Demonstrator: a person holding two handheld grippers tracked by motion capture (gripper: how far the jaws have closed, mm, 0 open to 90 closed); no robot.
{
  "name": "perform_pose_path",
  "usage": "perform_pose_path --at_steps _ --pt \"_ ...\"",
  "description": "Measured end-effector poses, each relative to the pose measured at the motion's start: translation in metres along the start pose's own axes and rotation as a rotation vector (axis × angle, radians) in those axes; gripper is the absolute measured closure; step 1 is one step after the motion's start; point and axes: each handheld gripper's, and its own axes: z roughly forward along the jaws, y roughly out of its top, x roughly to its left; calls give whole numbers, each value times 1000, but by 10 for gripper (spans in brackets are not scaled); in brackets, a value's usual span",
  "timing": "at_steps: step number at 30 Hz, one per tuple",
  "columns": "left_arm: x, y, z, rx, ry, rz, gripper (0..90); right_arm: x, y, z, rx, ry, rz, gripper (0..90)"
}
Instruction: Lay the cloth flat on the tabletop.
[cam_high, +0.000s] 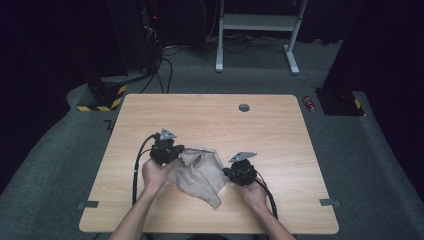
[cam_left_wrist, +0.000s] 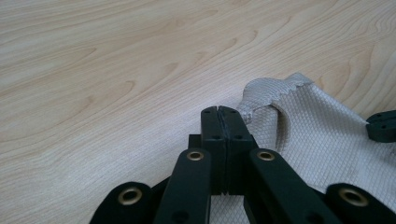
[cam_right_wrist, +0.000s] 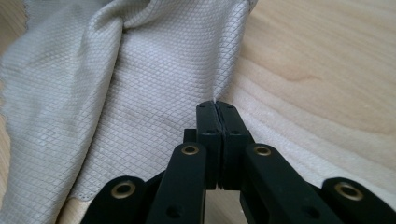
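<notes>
A beige cloth (cam_high: 199, 170) with a fine diamond weave is seen lying crumpled near the middle of the wooden bench (cam_high: 210, 120), between the two hands. The left tongs (cam_left_wrist: 218, 112) are pressed together at the tips, and a corner of the cloth with a pinked edge is seen rising from between them, so that corner is judged to be pinched. The right tongs (cam_right_wrist: 215, 106) are likewise closed, and the cloth's edge is met right at their tips; a thin hold on that edge is judged likely, though how much fabric is caught cannot be made out. In the high view the left tongs (cam_high: 172, 152) are placed at the cloth's upper left and the right tongs (cam_high: 227, 172) at its right side.

The work is judged to be at an early stage: both sides of the cloth appear to be gripped, but the fabric is not yet spread or folded. Folds and a loose lower corner pointing toward the person are visible, so flattening or folding is what is left.

The bench top is of pale wood grain, with a round grommet (cam_high: 244, 107) near its far edge. Grey carpet is laid around it. Beyond it, the white frame of another desk (cam_high: 257, 30), black cables and a yellow-and-black striped base (cam_high: 102, 97) are seen in a dark room.
</notes>
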Motion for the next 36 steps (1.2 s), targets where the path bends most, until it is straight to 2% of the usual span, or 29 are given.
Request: perform_pose_path --at_steps 5,12,15,17,19,20,21,22,23,27,28,32,36 --pt "0 -2 -1 -25 -15 -24 897 -2 7 -11 -27 -33 -14 893" --pt "-4 -4 1 -20 -29 -10 897 -9 19 -31 -54 -99 -41 892" --pt "-3 -6 2 -12 -29 -11 897 -10 20 -34 -59 -103 -43 892" --pt "-2 -11 4 -2 -28 -16 897 -5 18 -32 -66 -68 -51 890" --pt "-1 -12 5 1 -29 -19 897 -1 17 -29 -69 -53 -60 890" --pt "-1 -14 5 6 -31 -21 897 8 13 -23 -64 -17 -75 890" --pt "-1 -16 6 12 -32 -20 897 8 13 -23 -64 -17 -75 890" --pt "-1 -19 7 23 -31 -16 897 16 10 -15 -51 11 -95 889" --pt "-1 -19 7 23 -31 -16 897 16 10 -15 -51 11 -95 889" --pt "1 -24 8 38 -30 -16 897 29 4 3 -12 51 -131 881" --pt "1 -25 9 43 -30 -17 897 33 2 7 -1 66 -140 853" --pt "2 -27 11 56 -23 -14 897 33 1 4 -15 85 -136 805" --pt "3 -29 13 56 -25 -24 897 24 2 -18 -102 84 -70 802"
